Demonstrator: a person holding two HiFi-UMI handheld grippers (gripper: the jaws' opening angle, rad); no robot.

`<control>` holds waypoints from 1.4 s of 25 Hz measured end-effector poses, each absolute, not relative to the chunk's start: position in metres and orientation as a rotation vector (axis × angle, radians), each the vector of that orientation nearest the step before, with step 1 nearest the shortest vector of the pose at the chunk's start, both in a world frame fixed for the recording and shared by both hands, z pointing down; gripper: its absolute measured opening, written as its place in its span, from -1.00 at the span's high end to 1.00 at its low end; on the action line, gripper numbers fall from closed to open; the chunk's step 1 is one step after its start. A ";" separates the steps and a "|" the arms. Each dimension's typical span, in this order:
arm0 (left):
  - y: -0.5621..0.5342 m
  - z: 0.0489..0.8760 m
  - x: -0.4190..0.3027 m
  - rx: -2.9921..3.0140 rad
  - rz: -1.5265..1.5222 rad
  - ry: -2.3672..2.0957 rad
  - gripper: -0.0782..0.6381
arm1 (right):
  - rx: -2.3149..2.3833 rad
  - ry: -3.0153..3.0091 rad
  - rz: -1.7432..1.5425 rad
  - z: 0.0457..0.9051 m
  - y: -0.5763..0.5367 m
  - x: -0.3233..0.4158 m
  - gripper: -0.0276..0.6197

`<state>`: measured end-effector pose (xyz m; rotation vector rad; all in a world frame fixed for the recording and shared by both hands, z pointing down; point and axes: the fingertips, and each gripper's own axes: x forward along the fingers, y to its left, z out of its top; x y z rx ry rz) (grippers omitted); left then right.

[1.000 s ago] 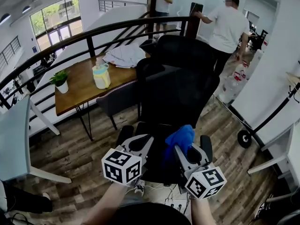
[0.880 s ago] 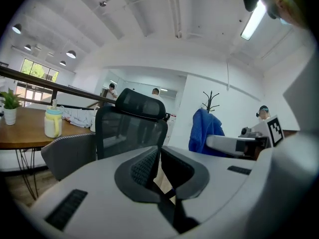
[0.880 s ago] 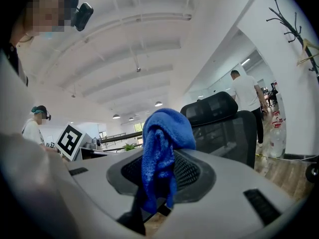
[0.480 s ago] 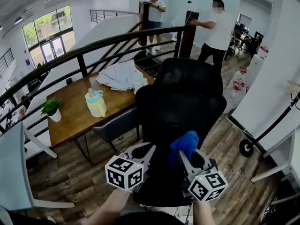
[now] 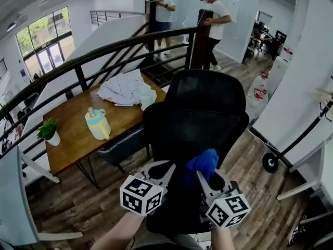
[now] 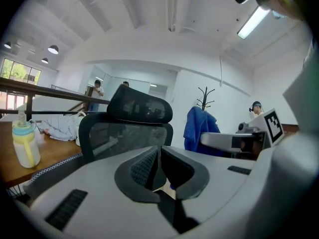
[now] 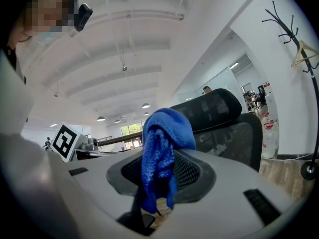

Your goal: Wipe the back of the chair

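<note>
I have the right gripper point(image 5: 207, 177) clamped on a bunched blue cloth point(image 7: 160, 148), most of which stands up loose above the jaws. The left gripper point(image 5: 157, 172) has its jaws pressed together with nothing between them. Both hover close to the black mesh office chair point(image 5: 200, 124), whose back faces me; the cloth looks just short of the mesh. My worry is that only a narrow fold is pinched, so dragging it across the mesh could pull it free or let bare jaw tips scrape the weave. The chair may also swivel or roll away under a push, since nothing braces it. On the wooden table point(image 5: 122, 113) beyond it, a pale yellow jug with a blue lid point(image 5: 98, 124) is closed and I cannot tell its contents, while a white pot point(image 5: 52, 138) holds a small green plant.
</note>
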<state>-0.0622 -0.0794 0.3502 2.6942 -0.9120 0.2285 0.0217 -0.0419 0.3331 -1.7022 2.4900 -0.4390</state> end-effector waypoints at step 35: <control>-0.239 0.252 -0.034 2.711 0.028 -1.332 0.69 | -1.398 2.821 -0.117 0.232 -0.238 0.015 0.50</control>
